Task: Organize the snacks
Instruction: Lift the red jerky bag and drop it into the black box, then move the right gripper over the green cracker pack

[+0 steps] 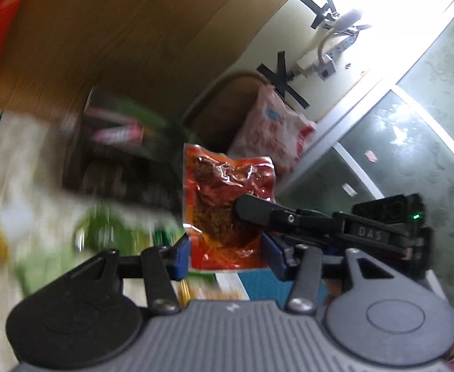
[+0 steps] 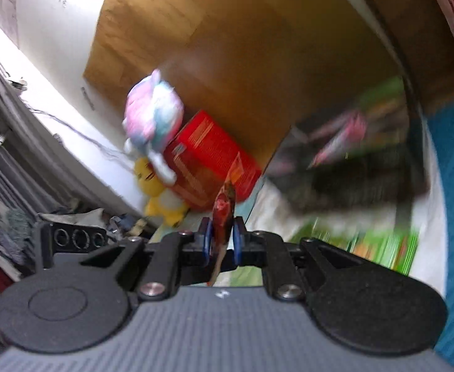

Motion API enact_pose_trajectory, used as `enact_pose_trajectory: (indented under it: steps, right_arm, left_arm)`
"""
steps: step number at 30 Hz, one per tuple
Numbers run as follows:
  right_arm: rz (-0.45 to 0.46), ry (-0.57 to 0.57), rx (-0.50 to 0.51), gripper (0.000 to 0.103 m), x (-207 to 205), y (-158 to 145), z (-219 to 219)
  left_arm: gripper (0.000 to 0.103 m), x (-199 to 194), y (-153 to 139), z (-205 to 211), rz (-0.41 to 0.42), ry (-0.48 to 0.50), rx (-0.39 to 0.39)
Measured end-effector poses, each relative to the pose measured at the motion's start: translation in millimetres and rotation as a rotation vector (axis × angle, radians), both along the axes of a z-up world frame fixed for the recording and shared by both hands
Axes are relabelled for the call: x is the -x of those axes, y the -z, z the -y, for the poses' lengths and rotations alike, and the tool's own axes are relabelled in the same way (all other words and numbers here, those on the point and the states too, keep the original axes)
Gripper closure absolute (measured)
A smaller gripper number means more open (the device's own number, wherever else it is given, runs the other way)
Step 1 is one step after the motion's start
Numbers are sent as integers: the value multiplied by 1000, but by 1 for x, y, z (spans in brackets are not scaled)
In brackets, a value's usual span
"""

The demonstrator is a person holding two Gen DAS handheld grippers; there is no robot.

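Two hand-held grippers share one red pouch (image 1: pixel 227 204): right (image 2: pixel 222 241) clamps it edge-on; left (image 1: pixel 227 248) straddles it, contact unclear; next, carrying to the basket (image 1: pixel 195 105).

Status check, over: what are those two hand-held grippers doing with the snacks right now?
Both hand-held grippers, left and right, shut on one red snack packet, lifted. Snack basket behind, blurred. Nothing in the way.
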State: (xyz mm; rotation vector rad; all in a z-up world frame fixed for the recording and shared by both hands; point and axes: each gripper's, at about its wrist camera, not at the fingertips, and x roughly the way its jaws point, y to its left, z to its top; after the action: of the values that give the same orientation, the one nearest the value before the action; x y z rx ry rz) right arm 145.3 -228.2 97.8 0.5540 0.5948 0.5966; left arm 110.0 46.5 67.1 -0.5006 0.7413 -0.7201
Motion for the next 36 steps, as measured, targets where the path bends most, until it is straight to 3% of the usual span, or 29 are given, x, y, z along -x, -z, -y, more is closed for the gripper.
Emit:
enact_pose_trajectory:
  steps: [4, 10, 12, 13, 14, 16, 25, 29, 33, 36]
  right_arm:
    - [14, 43, 77, 86, -45, -6, 11]
    - [28, 95, 190, 84, -87, 12, 22]
    - [62, 140, 269, 79, -94, 18, 20]
    - [77, 175, 302, 71, -94, 22, 21]
    - [83, 205, 315, 57, -95, 24, 21]
    - [100, 253, 309, 50, -90, 26, 27]
    - [101, 313, 143, 50, -15, 24, 58]
    - [-26, 298, 122, 51, 16, 50, 66]
    - [-140, 307, 110, 52, 38, 80, 71]
    - [-181, 297, 111, 60, 44, 93, 64]
  left_arm:
    - [56, -52, -5, 18, 15, -16, -45]
    - [50, -106, 9, 40, 18, -62, -138]
    - [42, -117, 16, 44, 6, -94, -173]
    - [40, -120, 18, 45, 4, -114, -186]
    - [39, -119, 19, 46, 18, -133, -196]
    - [33, -116, 19, 45, 26, -137, -183]
    - [32, -57, 6, 17, 45, -122, -91]
    - [32, -28, 18, 19, 17, -82, -78]
    - [32, -22, 45, 31, -79, -62, -72]
    - [32, -28, 64, 41, -147, -57, -63]
